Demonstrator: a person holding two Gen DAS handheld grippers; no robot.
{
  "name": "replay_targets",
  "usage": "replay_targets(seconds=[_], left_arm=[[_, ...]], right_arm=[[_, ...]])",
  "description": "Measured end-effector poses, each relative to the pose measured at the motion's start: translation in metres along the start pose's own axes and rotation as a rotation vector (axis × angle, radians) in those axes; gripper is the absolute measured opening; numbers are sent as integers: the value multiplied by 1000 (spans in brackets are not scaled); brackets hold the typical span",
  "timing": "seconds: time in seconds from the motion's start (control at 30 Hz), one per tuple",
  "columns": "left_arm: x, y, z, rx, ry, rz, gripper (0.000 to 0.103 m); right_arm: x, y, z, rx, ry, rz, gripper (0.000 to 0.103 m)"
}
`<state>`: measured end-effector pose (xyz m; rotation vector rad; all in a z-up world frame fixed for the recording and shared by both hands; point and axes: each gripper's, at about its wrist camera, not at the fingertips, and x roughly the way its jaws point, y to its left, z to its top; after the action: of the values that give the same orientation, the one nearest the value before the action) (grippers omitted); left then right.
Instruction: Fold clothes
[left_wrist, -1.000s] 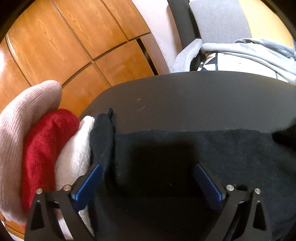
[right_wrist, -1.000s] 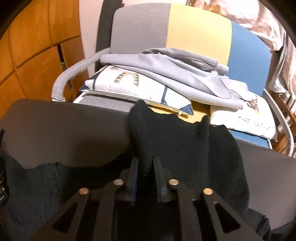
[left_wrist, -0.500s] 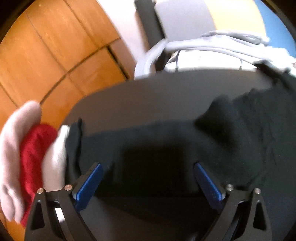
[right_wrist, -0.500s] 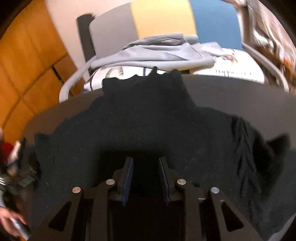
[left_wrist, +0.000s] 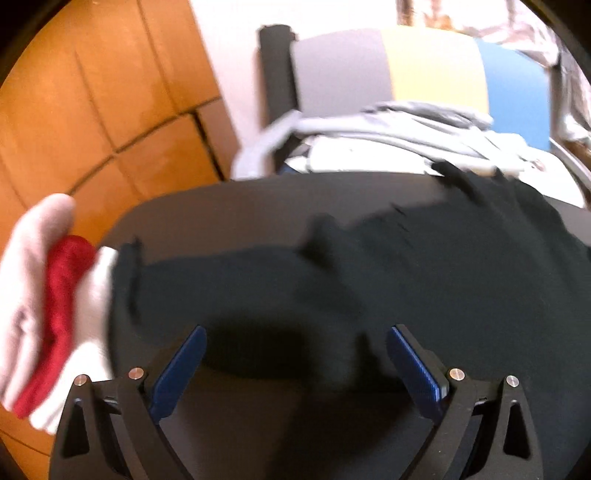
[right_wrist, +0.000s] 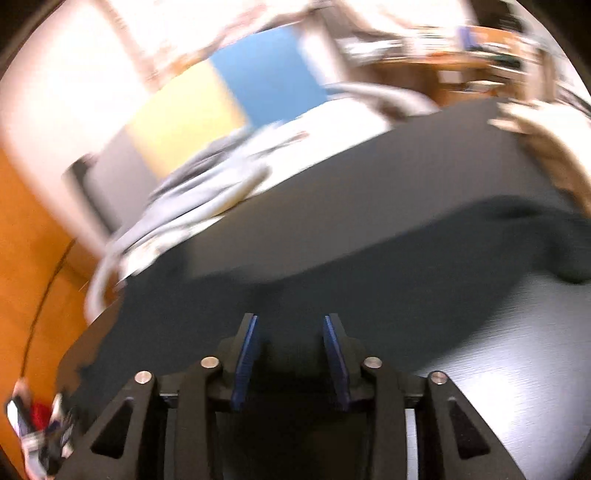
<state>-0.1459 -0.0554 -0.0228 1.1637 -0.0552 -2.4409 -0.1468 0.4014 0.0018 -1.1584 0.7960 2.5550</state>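
The black garment (left_wrist: 424, 280) lies spread flat across the dark table (left_wrist: 236, 210), reaching from the table's left edge, where it touches a small pile of folded knitwear (left_wrist: 55, 295) in pink, red and white, over toward the far right edge. A second ago a bunched fold of this garment stood upright, pinched between the right gripper's pads; now that fold is down and the cloth is laid out wider and flatter over the tabletop.

The right gripper (right_wrist: 291, 350) has just been opening its jaws: the blue pads stand clearly apart with nothing pressed between them, only the flat black cloth lying below. Its view is tilted and smeared compared with the earlier level picture, and bare table (right_wrist: 498, 369) now shows at the near right, where before the cloth filled the foreground.

The left gripper (left_wrist: 295, 354) stands wide open, just as in the earlier frames, its pads well apart above the near-left part of the garment and holding nothing. Its view takes in more of the far edge than before, including the chair (left_wrist: 424, 74) behind the table with its grey, yellow and blue back and a grey garment (left_wrist: 406, 122) heaped on the seat.
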Motion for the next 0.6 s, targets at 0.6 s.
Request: replay_targets(seconds=[0.6], left_arm=[[32, 8, -22, -198, 101, -155, 103]], right_arm=[[71, -20, 23, -334, 81, -308, 51]])
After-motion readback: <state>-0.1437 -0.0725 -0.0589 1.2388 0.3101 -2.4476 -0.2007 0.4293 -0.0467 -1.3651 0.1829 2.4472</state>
